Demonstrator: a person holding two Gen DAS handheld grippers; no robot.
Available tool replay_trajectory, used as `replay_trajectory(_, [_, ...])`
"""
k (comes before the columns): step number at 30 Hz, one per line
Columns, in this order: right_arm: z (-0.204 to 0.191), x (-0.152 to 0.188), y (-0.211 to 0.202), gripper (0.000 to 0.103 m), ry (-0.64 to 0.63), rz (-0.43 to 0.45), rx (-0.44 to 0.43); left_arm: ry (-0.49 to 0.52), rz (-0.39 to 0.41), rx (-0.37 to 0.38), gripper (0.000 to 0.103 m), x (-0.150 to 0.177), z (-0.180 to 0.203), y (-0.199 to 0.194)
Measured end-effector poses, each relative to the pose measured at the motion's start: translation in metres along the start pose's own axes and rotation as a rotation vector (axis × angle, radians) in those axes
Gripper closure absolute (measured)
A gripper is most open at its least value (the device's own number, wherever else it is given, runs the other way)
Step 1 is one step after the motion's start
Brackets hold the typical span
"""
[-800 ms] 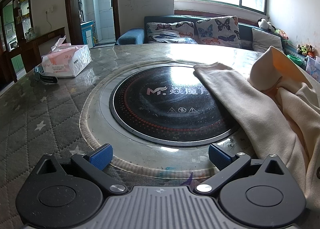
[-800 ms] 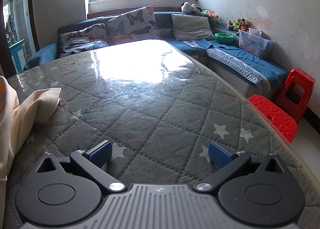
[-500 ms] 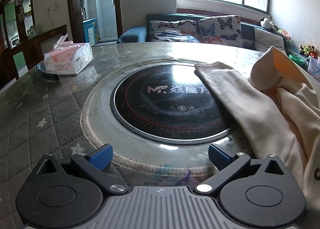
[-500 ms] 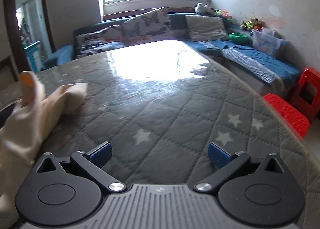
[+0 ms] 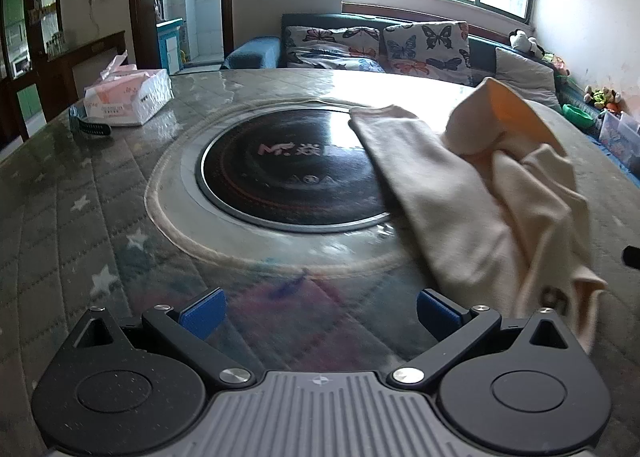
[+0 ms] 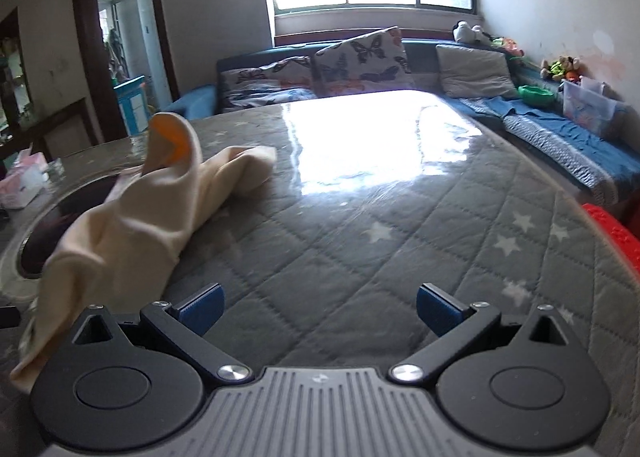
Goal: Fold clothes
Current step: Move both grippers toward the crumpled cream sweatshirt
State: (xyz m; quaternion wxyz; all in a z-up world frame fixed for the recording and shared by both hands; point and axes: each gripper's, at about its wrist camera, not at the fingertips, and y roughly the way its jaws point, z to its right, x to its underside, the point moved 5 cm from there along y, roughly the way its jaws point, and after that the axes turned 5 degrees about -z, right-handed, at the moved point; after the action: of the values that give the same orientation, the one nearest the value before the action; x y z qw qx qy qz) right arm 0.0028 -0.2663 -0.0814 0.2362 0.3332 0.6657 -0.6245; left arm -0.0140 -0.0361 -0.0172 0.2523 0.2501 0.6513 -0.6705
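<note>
A cream garment (image 5: 472, 193) with an orange lining lies crumpled on the quilted table, one part draped over the black round cooktop (image 5: 280, 173). In the left wrist view it sits ahead and to the right of my left gripper (image 5: 318, 313), which is open with nothing between its blue pads. The right wrist view shows the same garment (image 6: 136, 217) ahead and to the left of my right gripper (image 6: 318, 309), open and empty above the grey quilted cover. A raised fold with the orange inside (image 6: 172, 137) stands up at the garment's far end.
A pink tissue pack (image 5: 128, 97) and a dark wristband (image 5: 90, 127) lie at the table's far left. A sofa with butterfly cushions (image 5: 376, 49) runs behind the table. Red plastic stools (image 6: 616, 233) stand off the table's right edge. The table's plastic cover (image 6: 380, 145) glares under the window.
Both grippers have pulled back and risen a little. The right wrist view has swung left, bringing much more of the garment into it. Both grippers stay open.
</note>
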Motion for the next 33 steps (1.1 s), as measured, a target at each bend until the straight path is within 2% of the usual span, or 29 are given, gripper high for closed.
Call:
replay_trajectory(5, [-0.009,0.008,-0.012,0.0,-0.014,-0.012,-0.054,0.009,-0.003,-0.004,0.0,0.004,0.011,-0.009])
replay_trajectory(19, [-0.034,0.023,-0.038,0.0,-0.096,-0.014,-0.115,0.034,-0.021,-0.004,0.0,0.022,0.027,-0.026])
replay_trajectory(26, [-0.042,0.027,-0.048,0.0,-0.097,0.001,-0.09,0.048,-0.019,0.001,0.0,0.029,0.033,-0.031])
replay_trajectory(29, [-0.045,0.029,-0.049,0.0,-0.105,-0.002,-0.052,0.056,-0.021,0.006,0.0,0.032,0.035,-0.033])
replay_trajectory(33, [-0.047,0.033,-0.05,0.0,-0.11,-0.007,-0.058,0.064,-0.028,0.01,0.0,0.036,0.039,-0.033])
